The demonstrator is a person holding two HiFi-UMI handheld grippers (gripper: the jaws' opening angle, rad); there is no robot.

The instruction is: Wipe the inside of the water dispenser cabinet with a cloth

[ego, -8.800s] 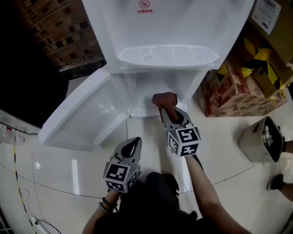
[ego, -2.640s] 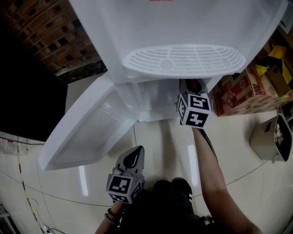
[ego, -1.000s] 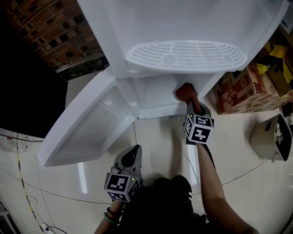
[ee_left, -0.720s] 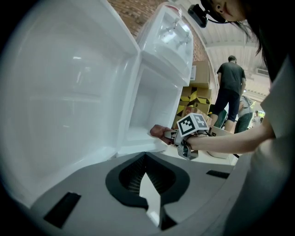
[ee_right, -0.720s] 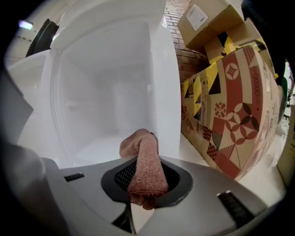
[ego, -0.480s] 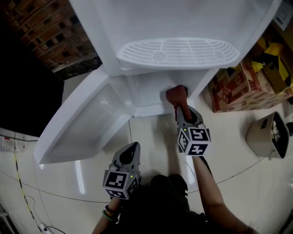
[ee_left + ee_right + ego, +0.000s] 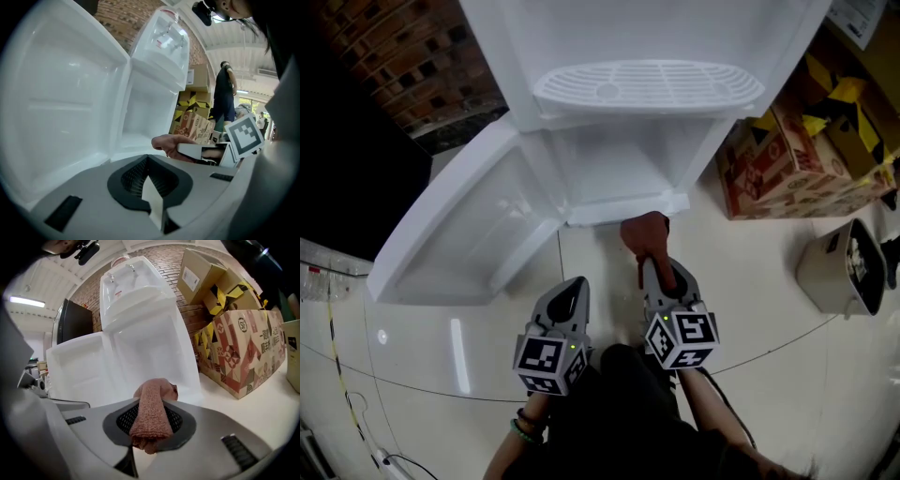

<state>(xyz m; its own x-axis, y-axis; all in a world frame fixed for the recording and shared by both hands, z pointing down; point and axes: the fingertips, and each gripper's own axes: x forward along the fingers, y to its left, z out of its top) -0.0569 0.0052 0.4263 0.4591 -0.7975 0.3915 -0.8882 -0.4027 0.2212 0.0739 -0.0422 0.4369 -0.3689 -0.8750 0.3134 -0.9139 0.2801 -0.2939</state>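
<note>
The white water dispenser [image 7: 647, 37] stands ahead with its lower cabinet [image 7: 614, 169] open and the door [image 7: 469, 234] swung out to the left. My right gripper [image 7: 656, 265] is shut on a reddish-brown cloth [image 7: 643, 236], held over the floor just in front of the cabinet's sill; the cloth [image 7: 152, 413] bunches out between the jaws. My left gripper [image 7: 570, 302] hangs lower and nearer me, shut with nothing in it, beside the door's edge. In the left gripper view the cloth [image 7: 168, 143] shows to the right before the cabinet [image 7: 140, 122].
Printed cardboard boxes [image 7: 787, 159] stand right of the dispenser, with a beige bin [image 7: 839, 272] on the floor further right. A brick wall [image 7: 403, 56] and a dark panel [image 7: 347, 169] lie to the left. A person [image 7: 225, 101] stands in the background.
My right gripper has pulled the cloth back out of the cabinet, from deep under the drip tray to the floor in front of the sill. The left gripper has stayed in place.
</note>
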